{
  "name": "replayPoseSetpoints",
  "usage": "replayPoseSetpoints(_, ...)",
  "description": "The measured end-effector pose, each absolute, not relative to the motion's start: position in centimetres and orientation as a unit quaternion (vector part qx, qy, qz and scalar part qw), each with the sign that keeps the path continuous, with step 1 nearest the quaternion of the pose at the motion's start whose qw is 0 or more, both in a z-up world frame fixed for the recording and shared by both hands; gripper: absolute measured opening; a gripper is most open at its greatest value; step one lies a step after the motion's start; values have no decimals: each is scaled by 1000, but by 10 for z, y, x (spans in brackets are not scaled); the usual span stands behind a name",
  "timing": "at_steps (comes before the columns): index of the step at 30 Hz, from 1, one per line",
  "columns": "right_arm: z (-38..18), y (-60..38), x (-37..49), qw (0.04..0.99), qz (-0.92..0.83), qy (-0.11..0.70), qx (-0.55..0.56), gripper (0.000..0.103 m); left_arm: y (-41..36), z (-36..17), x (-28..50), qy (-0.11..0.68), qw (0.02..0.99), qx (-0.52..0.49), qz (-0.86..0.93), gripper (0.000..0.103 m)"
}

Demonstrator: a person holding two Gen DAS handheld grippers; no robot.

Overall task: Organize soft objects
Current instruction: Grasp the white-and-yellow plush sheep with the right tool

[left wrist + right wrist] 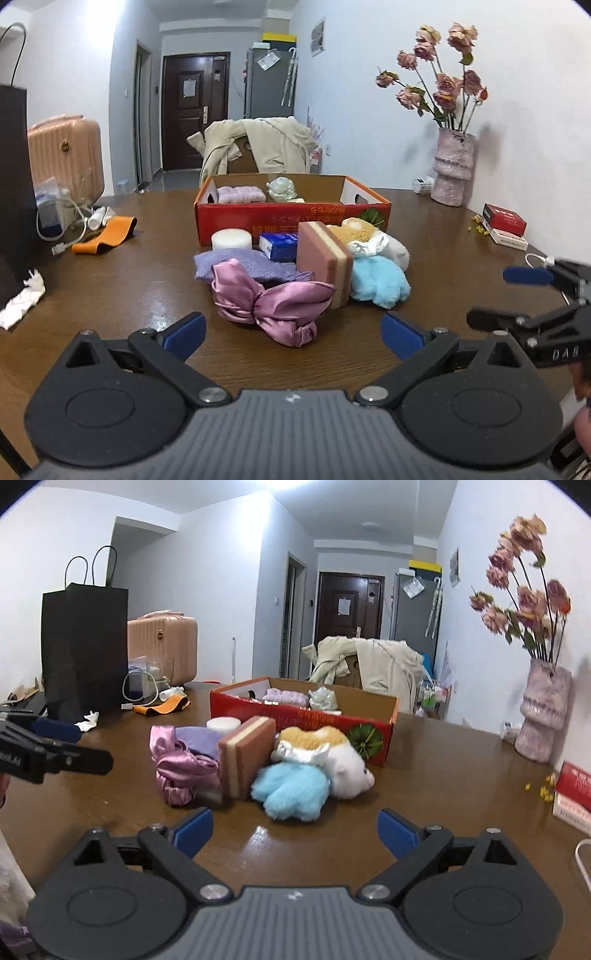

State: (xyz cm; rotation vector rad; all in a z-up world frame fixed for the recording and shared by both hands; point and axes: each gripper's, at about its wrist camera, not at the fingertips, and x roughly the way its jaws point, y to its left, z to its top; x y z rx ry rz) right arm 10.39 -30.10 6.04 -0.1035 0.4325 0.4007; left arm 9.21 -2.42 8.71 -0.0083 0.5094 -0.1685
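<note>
2 hand-held grippers sit low in my views, both spread wide and empty: the left hand-held gripper (291, 334) faces the pink satin bow (271, 304), and the right hand-held gripper (295, 832) faces the blue plush piece (290, 790). I judge they are held back from the heap so I can pick 1 item each without knocking the rest.

Loose soft things are bunched in the middle of the frame on the glossy brown tabletop (129, 295), just in front of the red cardboard box (236, 218), probably so each is a short carry into it. Inside the box I already see a lilac fluffy roll (240, 194) and a pale green squishy figure (282, 188).

Textures differ: the bow is slick and crumpled, the purple cloth (243, 264) flat and woven, the 2-layer sponge block (325, 264) stands on edge and looks firm but compressible, and the tan-and-white plush animal (332, 757) lies on its side, furry and rounded. A white foam puck (232, 239) and a small blue pack (279, 245) sit behind them.
</note>
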Motion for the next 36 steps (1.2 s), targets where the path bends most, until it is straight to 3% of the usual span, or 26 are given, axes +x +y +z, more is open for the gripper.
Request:
replayPoseSetpoints(11,63,-320,150,964,127,233,14,93,-35,92,138,247,963,-32,-106,103)
replayPoseSetpoints(17,70,-333,200,964,129,233,15,76,-76,114,207,212,966,-21,-147,101)
replayPoseSetpoints(19,70,-334,224,961,138,240,13,66,-88,114,240,206,968,5,-146,93)
replayPoseSetpoints(21,67,-333,257,955,154,252,20,63,-99,108,279,247,958,26,-146,71)
replayPoseSetpoints(24,57,-326,303,944,182,273,25,58,-106,92,327,312,934,27,-172,52)
replayPoseSetpoints(29,33,-310,335,926,226,302,13,50,-110,71,351,338,925,41,-171,51)
replayPoseSetpoints(31,32,-314,332,925,227,304,25,37,-112,71,351,338,924,43,-174,51)
replayPoseSetpoints(34,33,-328,318,941,153,299,45,36,-121,77,347,331,919,29,-212,52)
replayPoseSetpoints(36,31,-339,312,942,131,302,67,39,-132,77,349,342,907,11,-243,63)
